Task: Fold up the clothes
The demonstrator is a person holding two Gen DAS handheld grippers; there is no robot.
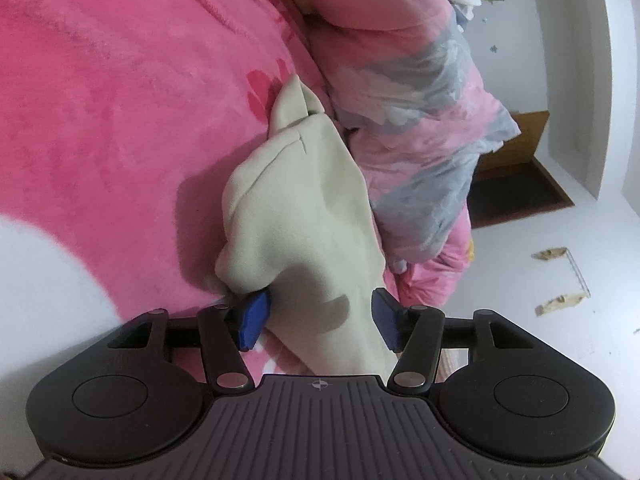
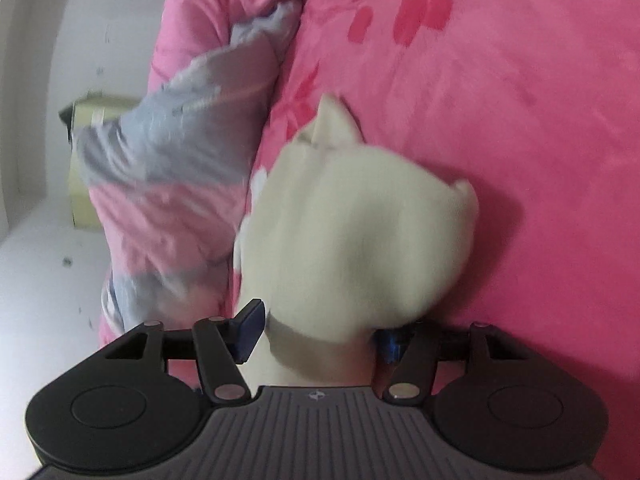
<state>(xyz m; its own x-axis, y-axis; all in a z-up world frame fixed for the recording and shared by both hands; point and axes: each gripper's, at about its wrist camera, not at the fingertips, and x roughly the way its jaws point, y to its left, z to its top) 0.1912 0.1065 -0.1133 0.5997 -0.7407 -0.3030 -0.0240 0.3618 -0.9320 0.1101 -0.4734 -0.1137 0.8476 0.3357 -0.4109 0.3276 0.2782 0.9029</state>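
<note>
A cream garment (image 1: 304,208) lies bunched on the pink fleece bed cover (image 1: 120,100). My left gripper (image 1: 320,320) is open, its blue pads (image 1: 254,320) set wide apart on either side of the cloth's near edge, which runs between them. In the right wrist view the same cream garment (image 2: 352,240) is blurred and bulges up in front of the camera. My right gripper (image 2: 320,334) is open too, with the cloth between its blue pads (image 2: 250,330); the right pad is mostly hidden by the cloth.
A rolled pink and grey quilt (image 1: 420,120) lies along the bed's edge beside the garment; it also shows in the right wrist view (image 2: 172,168). Beyond it is white floor (image 1: 560,300) with a brown wooden piece (image 1: 516,140). A cardboard box (image 2: 86,160) stands on the floor.
</note>
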